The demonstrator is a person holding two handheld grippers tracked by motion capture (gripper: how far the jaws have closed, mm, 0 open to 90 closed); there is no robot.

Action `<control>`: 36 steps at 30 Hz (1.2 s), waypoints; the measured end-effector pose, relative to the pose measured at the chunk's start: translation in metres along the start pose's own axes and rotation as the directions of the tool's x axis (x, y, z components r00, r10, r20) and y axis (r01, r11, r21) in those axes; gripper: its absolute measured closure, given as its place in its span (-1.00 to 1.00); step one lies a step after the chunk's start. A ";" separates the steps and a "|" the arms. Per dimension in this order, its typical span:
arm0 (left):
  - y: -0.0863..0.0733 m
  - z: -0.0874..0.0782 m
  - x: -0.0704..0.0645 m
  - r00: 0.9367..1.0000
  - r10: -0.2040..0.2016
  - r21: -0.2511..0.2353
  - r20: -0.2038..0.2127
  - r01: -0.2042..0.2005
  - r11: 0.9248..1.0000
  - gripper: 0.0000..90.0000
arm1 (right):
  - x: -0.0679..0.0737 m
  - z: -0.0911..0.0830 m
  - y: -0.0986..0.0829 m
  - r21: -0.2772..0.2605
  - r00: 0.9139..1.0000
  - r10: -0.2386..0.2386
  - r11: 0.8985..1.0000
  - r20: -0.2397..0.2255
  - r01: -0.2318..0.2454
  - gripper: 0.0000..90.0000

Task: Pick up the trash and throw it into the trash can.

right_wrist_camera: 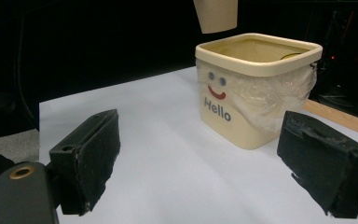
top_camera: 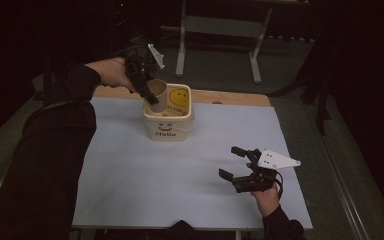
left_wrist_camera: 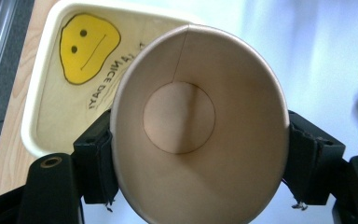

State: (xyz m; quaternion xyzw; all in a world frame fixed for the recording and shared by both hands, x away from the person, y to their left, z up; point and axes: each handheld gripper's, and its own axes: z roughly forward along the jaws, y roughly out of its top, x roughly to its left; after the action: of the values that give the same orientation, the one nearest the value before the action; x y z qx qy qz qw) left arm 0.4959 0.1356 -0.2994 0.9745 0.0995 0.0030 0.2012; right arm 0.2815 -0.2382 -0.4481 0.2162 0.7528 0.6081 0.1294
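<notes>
Brown paper makes the cup (top_camera: pixel 158 90), and from the high view the left gripper (top_camera: pixel 147 92) holds it up over the cream tub (top_camera: pixel 167 122) at the far side of the pale sheet (top_camera: pixel 130 175) on the table. The tub has a smile and the word "Hello" on its front. The right gripper (top_camera: pixel 236 165) hangs low over the sheet, well apart from the tub, its jaws spread wide with nothing in them.

Next, the left gripper view looks right down into the cup (left_wrist_camera: pixel 191 126). The two black jaws pinch its sides, and the round mouth looks a bit squashed. Under it sits the tub (left_wrist_camera: pixel 37 121), with a yellow face (left_wrist_camera: pixel 87 46) on the inside.

Last, the right gripper view shows the tub (right_wrist_camera: pixel 256 93) from the side, with the cup's bottom (right_wrist_camera: pixel 216 15) hanging just above its rim — not touching.

The step seems to be putting the cup in the tub. To do it well, go straight down slowly, keep it over the middle, and let go only when it is low — squeezing harder could crush it.
</notes>
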 end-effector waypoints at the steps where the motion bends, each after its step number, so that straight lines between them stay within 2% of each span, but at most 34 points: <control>1: 0.000 0.000 0.001 1.000 0.000 0.000 -0.001 0.000 1.000 -0.42 | 0.000 0.000 0.000 0.001 1.000 -0.001 1.000 -0.001 0.001 -0.71; 10: 0.003 0.002 0.007 1.000 0.003 -0.001 -0.017 -0.003 1.000 -0.45 | 0.000 0.000 0.000 0.000 1.000 0.003 1.000 0.000 -0.003 -0.72; 11: 0.003 0.002 0.007 1.000 0.003 -0.001 -0.017 -0.003 1.000 -0.49 | 0.000 0.000 0.000 0.001 1.000 0.004 1.000 -0.001 -0.004 -0.72; 12: 0.004 0.002 0.008 1.000 -0.010 -0.014 -0.028 0.009 1.000 -0.57 | 0.000 0.000 0.000 0.002 1.000 0.004 1.000 -0.001 -0.004 -0.71; 13: 0.005 0.002 0.010 0.999 -0.024 -0.020 -0.022 0.023 1.000 -0.57 | 0.000 0.000 0.000 0.002 1.000 0.004 1.000 -0.001 -0.004 -0.71; 14: 0.006 0.003 0.012 0.999 -0.029 -0.018 -0.037 0.029 0.999 -0.87 | 0.000 0.000 0.000 0.002 1.000 0.005 1.000 -0.002 -0.005 -0.71; 15: 0.006 0.003 0.012 0.999 -0.029 -0.018 -0.037 0.029 0.999 -0.97 | 0.000 0.000 0.000 0.002 1.000 0.005 1.000 -0.002 -0.005 -0.71; 18: 0.006 0.007 0.014 0.998 -0.045 -0.026 -0.047 0.044 0.999 -0.99 | -0.001 -0.001 -0.001 -0.001 1.000 0.005 1.000 0.000 -0.005 -0.71; 20: 0.005 0.008 0.013 0.996 -0.039 -0.042 -0.077 0.035 0.998 -0.99 | -0.001 -0.001 -0.001 0.000 1.000 0.005 1.000 0.000 -0.005 -0.71; 22: 0.006 0.008 0.013 0.996 -0.037 -0.051 -0.083 0.033 0.998 -0.99 | 0.000 -0.001 0.000 0.001 1.000 0.004 1.000 0.000 -0.004 -0.71; 24: 0.006 0.007 0.012 0.995 -0.020 -0.056 -0.096 0.014 0.998 -0.99 | 0.000 -0.001 0.000 0.001 1.000 0.004 1.000 -0.001 -0.004 -0.71; 36: 0.006 0.008 0.005 0.996 -0.013 -0.053 -0.084 0.008 0.999 -0.99 | 0.000 -0.001 0.000 0.001 1.000 0.001 1.000 0.000 -0.001 -0.71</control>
State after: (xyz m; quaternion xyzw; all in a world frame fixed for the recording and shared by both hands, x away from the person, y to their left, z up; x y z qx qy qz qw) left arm 0.5029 0.1277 -0.3046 0.9673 0.1128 0.0455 0.2225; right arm 0.2811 -0.2389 -0.4478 0.2164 0.7530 0.6079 0.1290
